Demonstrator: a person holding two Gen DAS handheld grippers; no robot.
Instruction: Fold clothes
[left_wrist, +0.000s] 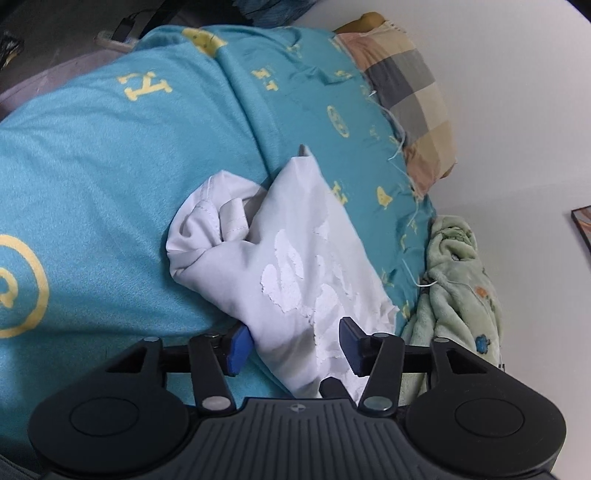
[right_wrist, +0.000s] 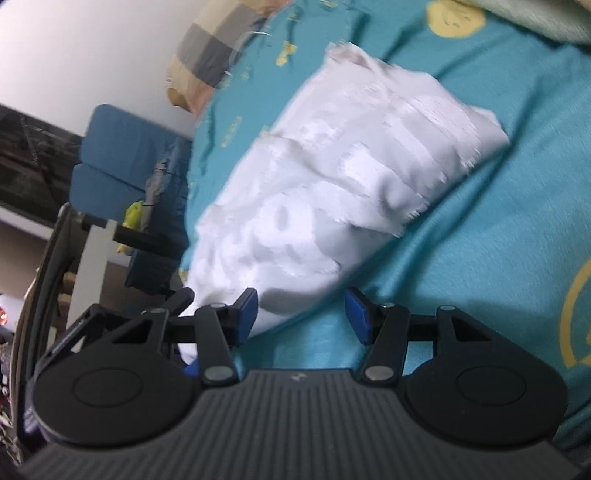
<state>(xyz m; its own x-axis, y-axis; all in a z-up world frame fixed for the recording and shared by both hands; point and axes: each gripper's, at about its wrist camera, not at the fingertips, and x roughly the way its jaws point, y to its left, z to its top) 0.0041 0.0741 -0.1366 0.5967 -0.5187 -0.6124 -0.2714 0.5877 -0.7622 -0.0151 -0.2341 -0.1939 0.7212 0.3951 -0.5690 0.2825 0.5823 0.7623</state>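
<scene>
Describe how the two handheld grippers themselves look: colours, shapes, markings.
Both look identical. The left gripper and right gripper each have a dark grey ribbed body with a small round emblem, two black rounded side housings with circular discs, black linkage arms joined by silver rivets, and blue pads on the jaws. No cables, hands or sleeves show.

a white garment (left_wrist: 295, 266) is seen bunched on a teal bedspread (left_wrist: 110, 177). its near end lies between the left gripper (left_wrist: 295, 343)'s parted blue pads (left_wrist: 240, 345), not pinched. a checked pillow (left_wrist: 410, 99) is seen beyond.

Open teal bedspread (left_wrist: 92, 192) left of the bunched white garment (left_wrist: 295, 258); hemmed in right by green blanket (left_wrist: 458, 280), checked pillow (left_wrist: 410, 96).
</scene>
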